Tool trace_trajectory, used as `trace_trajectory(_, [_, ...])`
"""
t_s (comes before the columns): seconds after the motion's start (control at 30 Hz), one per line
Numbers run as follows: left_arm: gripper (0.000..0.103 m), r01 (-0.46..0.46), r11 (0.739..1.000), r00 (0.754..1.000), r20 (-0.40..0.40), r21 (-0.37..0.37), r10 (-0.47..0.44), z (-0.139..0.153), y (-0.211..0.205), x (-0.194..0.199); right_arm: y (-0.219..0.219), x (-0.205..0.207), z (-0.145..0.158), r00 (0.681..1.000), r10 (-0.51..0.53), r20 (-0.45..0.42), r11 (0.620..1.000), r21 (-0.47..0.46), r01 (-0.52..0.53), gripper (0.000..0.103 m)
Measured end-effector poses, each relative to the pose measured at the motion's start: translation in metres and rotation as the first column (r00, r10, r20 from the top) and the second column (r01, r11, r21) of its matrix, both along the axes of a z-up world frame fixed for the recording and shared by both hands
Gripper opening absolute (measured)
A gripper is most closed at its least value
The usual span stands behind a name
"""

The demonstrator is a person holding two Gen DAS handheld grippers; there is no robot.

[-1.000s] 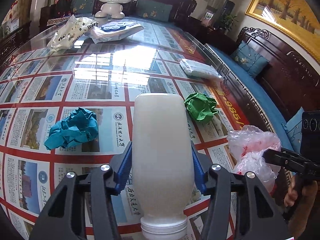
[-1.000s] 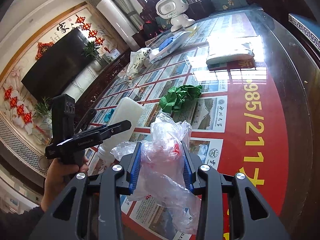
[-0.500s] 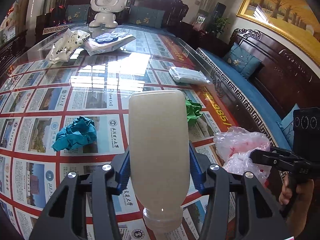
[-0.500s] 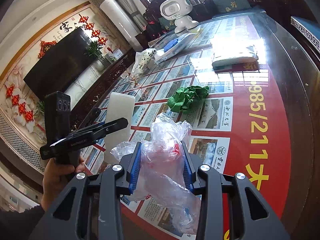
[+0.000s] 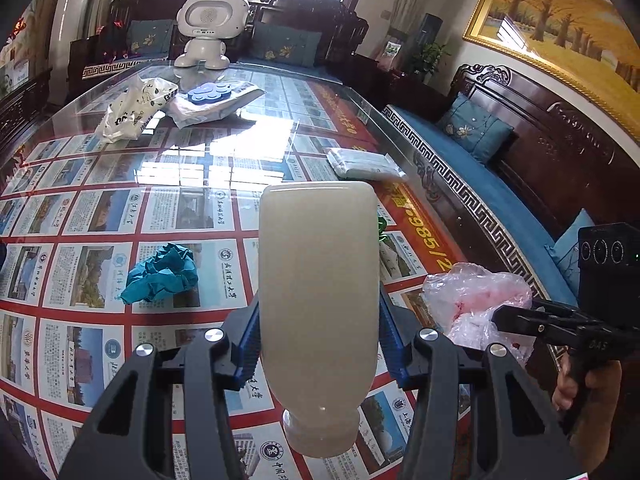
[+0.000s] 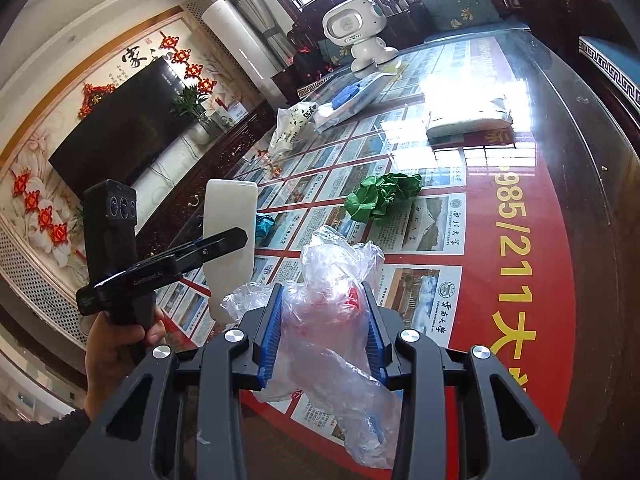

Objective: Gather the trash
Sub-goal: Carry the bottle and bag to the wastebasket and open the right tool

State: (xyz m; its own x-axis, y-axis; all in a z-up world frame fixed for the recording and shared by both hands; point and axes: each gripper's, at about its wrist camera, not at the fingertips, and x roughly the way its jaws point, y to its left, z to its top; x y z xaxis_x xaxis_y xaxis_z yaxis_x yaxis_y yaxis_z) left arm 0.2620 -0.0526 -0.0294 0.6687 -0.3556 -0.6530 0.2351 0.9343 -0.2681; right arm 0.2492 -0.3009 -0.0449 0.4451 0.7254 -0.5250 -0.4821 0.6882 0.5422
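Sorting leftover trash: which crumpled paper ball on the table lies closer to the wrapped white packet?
The green paper ball. It sits just in front of the white packet, towards the table's red border, while the teal paper ball lies farther off.

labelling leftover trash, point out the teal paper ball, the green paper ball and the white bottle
teal paper ball (image 5: pixel 162 274), left wrist view, crumpled middle
green paper ball (image 6: pixel 380 198), right wrist view, centre folds
white bottle (image 5: pixel 318 280), left wrist view, mid body

Paper ball (image 5: pixel 160 274) left of bottle (image 5: pixel 318 292)
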Motion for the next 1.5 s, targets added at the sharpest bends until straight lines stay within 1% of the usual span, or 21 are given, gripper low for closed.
trace_trajectory(0.2, [0.051, 0.024, 1.0, 0.999, 0.032, 0.01, -0.025, 0.014, -0.004, -0.021, 0.0, -0.021, 0.014, 1.0, 0.0, 0.029, 1.0, 0.01, 0.0, 0.036])
trace_trajectory(0.33, [0.051, 0.061, 0.998, 0.997, 0.049, 0.019, -0.061, 0.023, -0.005, -0.051, 0.002, -0.048, 0.023, 0.999, 0.006, 0.05, 1.0, 0.012, -0.006, 0.036])
trace_trajectory(0.5, [0.051, 0.12, 0.992, 0.99, 0.065, 0.049, -0.123, 0.033, -0.006, -0.105, 0.003, -0.097, 0.032, 0.998, 0.009, 0.067, 1.0, 0.007, -0.01, 0.036])
trace_trajectory(0.63, [0.051, 0.176, 0.983, 0.982, 0.064, 0.053, -0.179, 0.035, -0.009, -0.153, 0.002, -0.149, 0.037, 0.997, 0.007, 0.082, 1.0, 0.029, -0.009, 0.036])
trace_trajectory(0.77, [0.051, 0.227, 0.973, 0.972, 0.057, 0.046, -0.23, 0.03, -0.01, -0.202, 0.003, -0.199, 0.038, 0.996, -0.002, 0.09, 1.0, 0.022, 0.0, 0.036])
trace_trajectory(0.87, [0.051, 0.256, 0.966, 0.965, 0.042, 0.039, -0.258, 0.023, -0.009, -0.234, 0.005, -0.238, 0.038, 0.995, -0.003, 0.1, 1.0, 0.014, 0.002, 0.036])
trace_trajectory(1.0, [0.051, 0.299, 0.954, 0.954, 0.009, -0.018, -0.299, 0.008, -0.002, -0.273, 0.009, -0.285, 0.032, 0.995, -0.008, 0.095, 1.0, 0.005, 0.008, 0.036])
trace_trajectory(1.1, [0.051, 0.31, 0.95, 0.951, -0.006, -0.025, -0.31, -0.005, 0.001, -0.301, 0.013, -0.323, 0.023, 0.996, -0.007, 0.09, 1.0, 0.0, 0.007, 0.036])
trace_trajectory(1.2, [0.051, 0.327, 0.945, 0.945, -0.025, -0.015, -0.327, -0.019, 0.005, -0.327, 0.017, -0.348, 0.012, 0.997, -0.007, 0.081, 1.0, -0.005, 0.008, 0.036])
trace_trajectory(1.3, [0.051, 0.346, 0.938, 0.937, -0.046, 0.01, -0.346, -0.035, 0.005, -0.352, 0.024, -0.37, -0.007, 0.999, -0.006, 0.05, 1.0, -0.007, 0.006, 0.036])
trace_trajectory(1.5, [0.051, 0.383, 0.924, 0.92, -0.091, 0.01, -0.381, -0.07, 0.007, -0.393, 0.038, -0.403, -0.042, 1.0, -0.007, -0.01, 1.0, -0.017, 0.006, 0.036])
